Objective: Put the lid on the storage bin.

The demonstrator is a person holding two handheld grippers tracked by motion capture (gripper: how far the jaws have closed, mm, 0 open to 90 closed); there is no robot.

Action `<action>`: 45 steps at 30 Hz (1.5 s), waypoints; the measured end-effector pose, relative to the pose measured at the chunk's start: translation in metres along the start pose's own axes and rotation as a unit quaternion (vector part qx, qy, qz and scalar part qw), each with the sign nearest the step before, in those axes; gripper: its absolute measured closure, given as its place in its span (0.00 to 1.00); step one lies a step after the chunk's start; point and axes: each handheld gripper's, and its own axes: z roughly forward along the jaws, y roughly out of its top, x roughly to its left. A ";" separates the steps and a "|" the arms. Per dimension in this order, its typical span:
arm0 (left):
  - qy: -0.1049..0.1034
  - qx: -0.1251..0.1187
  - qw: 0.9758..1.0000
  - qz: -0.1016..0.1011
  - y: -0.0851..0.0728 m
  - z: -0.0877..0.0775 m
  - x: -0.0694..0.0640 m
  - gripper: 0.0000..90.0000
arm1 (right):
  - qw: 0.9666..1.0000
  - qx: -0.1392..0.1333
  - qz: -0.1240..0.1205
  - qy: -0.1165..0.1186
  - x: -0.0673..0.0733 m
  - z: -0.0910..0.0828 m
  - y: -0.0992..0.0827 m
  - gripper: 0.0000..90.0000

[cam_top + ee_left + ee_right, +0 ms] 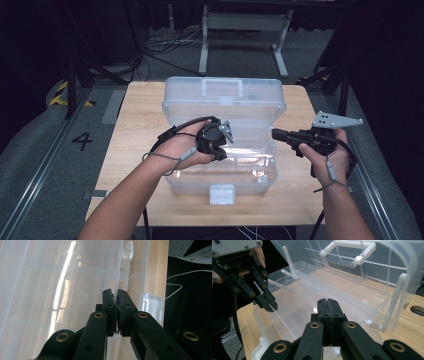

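Note:
A clear plastic storage box (250, 172) stands in the middle of the wooden table, its lid (225, 92) swung up at the back. My left gripper (220, 152) reaches down from above the box. Its jaws are shut on the thin front wall (120, 270), close to the white latch (153, 305). The right gripper view looks across the box (372, 293) and shows the left gripper (269, 303) pinching that wall. My right gripper (276, 133) is held level just outside the box's right end. Its jaws (328, 303) are shut with nothing between them.
The table (135, 150) has bare wood on both sides of the box, and a round hole (417, 310) near its right end. The latch (222, 194) hangs over the front edge. A white metal stand (245, 30) and cables (165, 47) lie on the floor behind.

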 end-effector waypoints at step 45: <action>0.048 -0.066 0.994 -0.076 -0.064 -0.051 -0.012 0.92 | 1.000 0.011 0.019 -0.014 -0.006 -0.002 -0.003 1.00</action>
